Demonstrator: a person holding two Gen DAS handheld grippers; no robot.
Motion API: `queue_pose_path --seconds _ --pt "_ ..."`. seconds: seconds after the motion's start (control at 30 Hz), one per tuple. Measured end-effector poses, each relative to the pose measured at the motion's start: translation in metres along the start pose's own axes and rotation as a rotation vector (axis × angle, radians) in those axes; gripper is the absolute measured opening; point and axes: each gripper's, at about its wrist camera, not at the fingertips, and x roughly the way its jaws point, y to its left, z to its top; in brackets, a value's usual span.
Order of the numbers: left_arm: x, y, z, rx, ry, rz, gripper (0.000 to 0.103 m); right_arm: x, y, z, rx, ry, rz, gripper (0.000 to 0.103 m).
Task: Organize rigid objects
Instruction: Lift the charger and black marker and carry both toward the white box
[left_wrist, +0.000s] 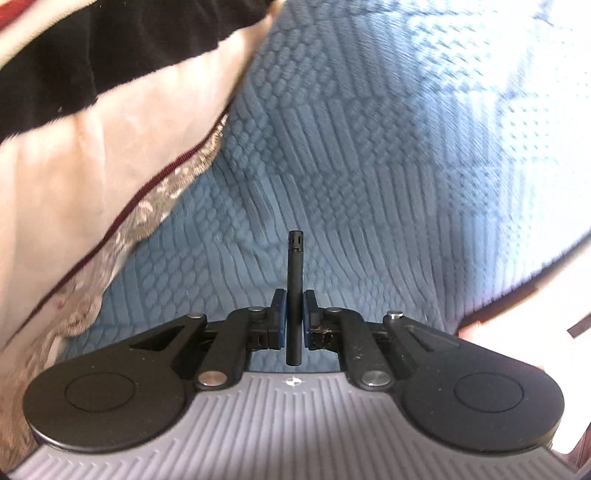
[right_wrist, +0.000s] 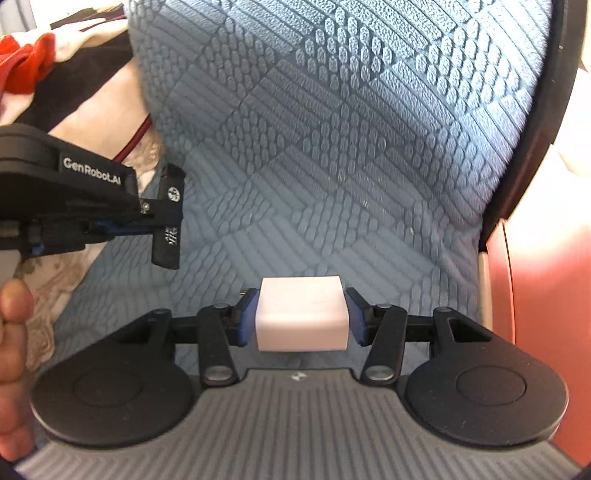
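**Both grippers loaded over the blue quilt**

Nearest my left camera, the left gripper (left_wrist: 294, 314) has its blue pads pinched nearly together on a thin black lighter (left_wrist: 294, 291), which stands upright between them, nozzle end poking above the tips and butt end hanging below. From the right wrist view I see it is a flat slab gripped across its thin faces. I judge it light, stiff and smooth, so it could pivot in the pads; a hold close to its middle, as now, looks sensible to me.

Further right, the right gripper (right_wrist: 302, 314) holds a white block (right_wrist: 302, 317) at a middling width, pads pressed on its two side faces. It looks rigid, light and slightly glossy; flat parallel sides suit this pinch well.

Both things hang above the textured blue bedspread (left_wrist: 369, 147), with a cream pillow (left_wrist: 92, 155) along its left edge. A bare hand (right_wrist: 13, 350) shows at the left.
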Motion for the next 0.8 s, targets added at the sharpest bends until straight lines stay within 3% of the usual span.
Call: queue_pose_path --seconds 0.17,0.47,0.8 --pt "-0.010 -0.007 -0.029 0.056 0.050 -0.030 0.011 -0.015 0.006 -0.021 -0.023 -0.004 -0.008 0.053" --pt "-0.033 -0.020 -0.073 0.174 0.064 -0.009 0.011 -0.045 0.003 -0.061 0.003 0.008 -0.030 0.053" --pt "-0.080 -0.015 -0.119 0.131 0.104 -0.077 0.011 -0.080 0.003 -0.100 0.067 0.027 -0.012 0.053"
